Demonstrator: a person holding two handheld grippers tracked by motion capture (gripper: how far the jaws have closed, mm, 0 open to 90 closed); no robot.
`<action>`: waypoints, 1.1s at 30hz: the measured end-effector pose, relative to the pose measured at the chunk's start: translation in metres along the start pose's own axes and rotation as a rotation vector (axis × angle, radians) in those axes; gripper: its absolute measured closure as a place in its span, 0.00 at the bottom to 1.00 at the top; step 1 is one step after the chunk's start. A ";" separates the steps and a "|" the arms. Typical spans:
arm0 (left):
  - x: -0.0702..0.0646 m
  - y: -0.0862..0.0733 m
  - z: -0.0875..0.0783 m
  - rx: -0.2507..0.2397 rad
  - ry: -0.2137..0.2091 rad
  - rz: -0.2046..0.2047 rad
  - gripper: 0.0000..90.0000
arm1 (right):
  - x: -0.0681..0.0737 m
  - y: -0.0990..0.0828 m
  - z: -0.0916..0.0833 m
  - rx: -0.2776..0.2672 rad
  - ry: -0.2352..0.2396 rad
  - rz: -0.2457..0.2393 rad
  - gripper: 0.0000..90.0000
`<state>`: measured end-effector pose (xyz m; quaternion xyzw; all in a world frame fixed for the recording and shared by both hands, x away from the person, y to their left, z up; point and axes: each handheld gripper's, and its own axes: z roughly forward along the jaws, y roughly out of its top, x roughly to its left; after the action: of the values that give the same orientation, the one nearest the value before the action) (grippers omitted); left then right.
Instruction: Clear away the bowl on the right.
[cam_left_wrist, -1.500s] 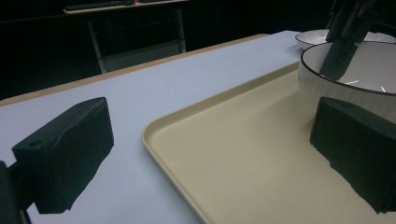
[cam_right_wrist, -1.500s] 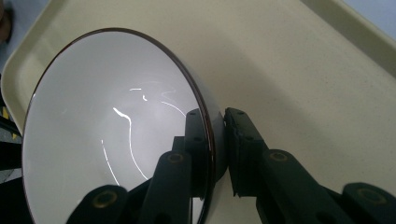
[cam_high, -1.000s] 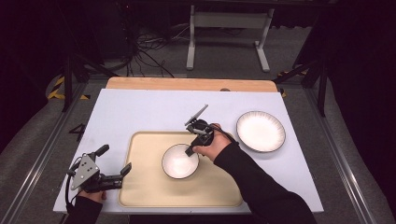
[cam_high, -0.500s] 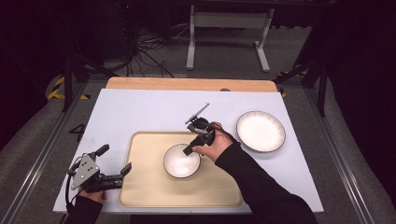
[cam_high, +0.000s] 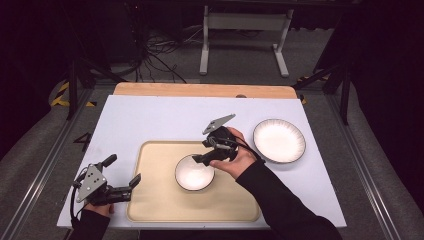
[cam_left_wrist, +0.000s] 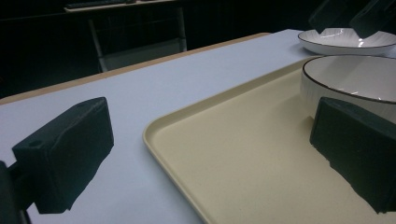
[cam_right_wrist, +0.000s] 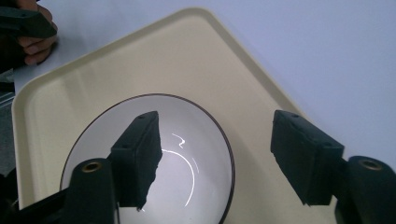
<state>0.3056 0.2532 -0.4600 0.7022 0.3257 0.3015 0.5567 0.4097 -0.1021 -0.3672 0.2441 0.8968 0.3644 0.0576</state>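
A white bowl (cam_high: 194, 172) with a dark rim stands on a beige tray (cam_high: 160, 200) in the middle of the table. My right gripper (cam_high: 200, 161) is open at the bowl's right rim. In the right gripper view one jaw hangs over the inside of the bowl (cam_right_wrist: 187, 140) and the other over the tray (cam_right_wrist: 140, 56) outside it, with the gripper (cam_right_wrist: 215, 126) straddling the rim. My left gripper (cam_high: 123, 169) is open at the tray's left edge; its jaws (cam_left_wrist: 210, 140) stand wide apart with nothing between them, and the bowl (cam_left_wrist: 355, 79) lies ahead.
A white plate (cam_high: 279, 140) with a dark rim lies on the pale tabletop right of the tray and appears again as the plate (cam_left_wrist: 345, 39) behind the bowl. A wooden strip (cam_high: 200, 90) runs along the table's far edge.
My right gripper has shifted slightly to the right at the bowl's rim. The bowl and the left gripper have hardly moved.
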 end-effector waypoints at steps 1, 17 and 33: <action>0.000 0.000 0.000 0.000 0.001 -0.001 0.00 | 0.001 -0.001 -0.002 -0.016 -0.014 -0.019 0.34; 0.000 0.000 0.000 0.001 -0.002 0.001 0.00 | 0.013 -0.024 -0.032 -0.355 -0.052 -0.167 0.19; 0.000 0.000 -0.001 -0.005 0.000 -0.004 0.00 | -0.006 -0.059 -0.062 -0.474 -0.132 -0.140 0.19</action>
<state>0.3049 0.2532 -0.4601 0.7003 0.3263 0.3012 0.5589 0.3736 -0.1801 -0.3630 0.1844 0.7953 0.5428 0.1970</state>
